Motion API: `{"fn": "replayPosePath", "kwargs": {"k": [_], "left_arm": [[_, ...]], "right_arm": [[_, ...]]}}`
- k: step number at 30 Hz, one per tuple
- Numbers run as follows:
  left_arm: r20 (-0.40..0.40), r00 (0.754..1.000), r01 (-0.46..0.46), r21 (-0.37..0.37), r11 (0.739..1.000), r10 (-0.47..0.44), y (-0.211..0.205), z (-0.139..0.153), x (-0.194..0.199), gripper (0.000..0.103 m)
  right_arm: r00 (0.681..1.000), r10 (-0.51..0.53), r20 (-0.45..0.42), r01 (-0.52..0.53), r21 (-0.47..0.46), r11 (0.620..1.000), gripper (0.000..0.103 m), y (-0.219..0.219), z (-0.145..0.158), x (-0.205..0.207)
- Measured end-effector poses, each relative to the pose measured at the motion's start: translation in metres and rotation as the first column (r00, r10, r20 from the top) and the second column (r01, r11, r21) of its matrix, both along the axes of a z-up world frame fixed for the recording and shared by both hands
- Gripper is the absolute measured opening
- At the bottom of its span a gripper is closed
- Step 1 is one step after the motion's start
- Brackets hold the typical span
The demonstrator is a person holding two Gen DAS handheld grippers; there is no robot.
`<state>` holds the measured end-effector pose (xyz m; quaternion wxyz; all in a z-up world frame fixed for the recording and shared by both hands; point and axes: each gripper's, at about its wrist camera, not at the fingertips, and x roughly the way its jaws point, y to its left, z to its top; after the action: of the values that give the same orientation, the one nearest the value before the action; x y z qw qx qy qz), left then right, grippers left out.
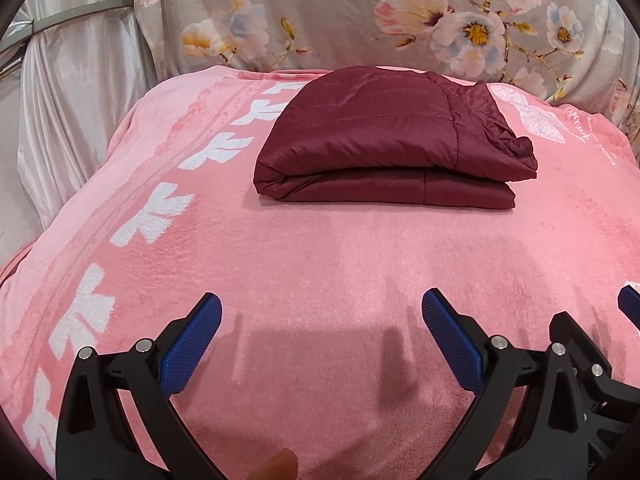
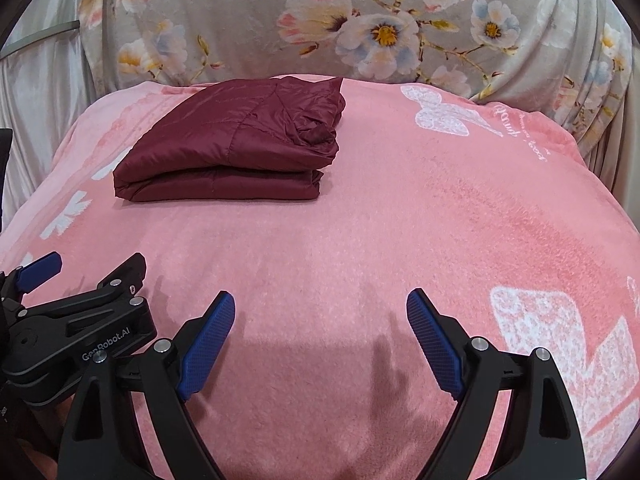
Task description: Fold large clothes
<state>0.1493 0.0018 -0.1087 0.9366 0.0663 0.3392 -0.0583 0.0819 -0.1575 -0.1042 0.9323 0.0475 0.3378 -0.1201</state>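
Observation:
A maroon quilted jacket point(image 1: 384, 136) lies folded in a neat stack on the pink blanket point(image 1: 320, 264), toward its far side. In the right wrist view the jacket point(image 2: 236, 148) sits at the upper left. My left gripper point(image 1: 322, 304) is open and empty, hovering over the blanket's near part, well short of the jacket. My right gripper point(image 2: 320, 300) is open and empty too, beside the left one, to the right of it. The left gripper's body point(image 2: 80, 328) shows at the lower left of the right wrist view.
The pink blanket point(image 2: 400, 220) with white flower and butterfly prints covers a raised surface. A grey floral cloth point(image 1: 360, 12) hangs behind it, and pale silky fabric point(image 1: 68, 112) hangs at the left. The blanket drops off at its left and right edges.

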Motion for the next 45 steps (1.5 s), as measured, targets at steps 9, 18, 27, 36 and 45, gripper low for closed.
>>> {"fn": "replayPosePath", "kwargs": {"k": [9,18,27,36,45], "left_arm": [[0.009,1.000,-0.016,-0.007,1.000,0.016,0.0021,0.0018,-0.0027,0.098],[0.012,1.000,-0.017,-0.007,1.000,0.017,0.0023,0.0021,-0.0030,0.098],[0.017,1.000,-0.020,-0.005,1.000,0.020,0.0030,0.0033,-0.0036,0.098],[0.024,0.999,-0.024,-0.005,1.000,0.024,0.0035,0.0057,-0.0056,0.098],[0.030,0.999,-0.027,-0.005,1.000,0.028,0.0030,0.0066,-0.0068,0.098]], "right_arm": [[1.000,0.005,-0.008,-0.005,-0.004,1.000,0.086,-0.0005,-0.0005,0.0019],[1.000,0.004,-0.006,-0.004,-0.006,1.000,0.086,-0.0002,-0.0006,0.0011],[1.000,0.004,-0.006,-0.004,-0.006,1.000,0.086,0.0003,-0.0007,0.0012],[1.000,0.001,-0.003,-0.001,-0.005,1.000,0.086,0.0009,0.0014,0.0008],[1.000,0.002,0.000,-0.002,-0.007,1.000,0.086,0.0007,0.0012,0.0007]]}}
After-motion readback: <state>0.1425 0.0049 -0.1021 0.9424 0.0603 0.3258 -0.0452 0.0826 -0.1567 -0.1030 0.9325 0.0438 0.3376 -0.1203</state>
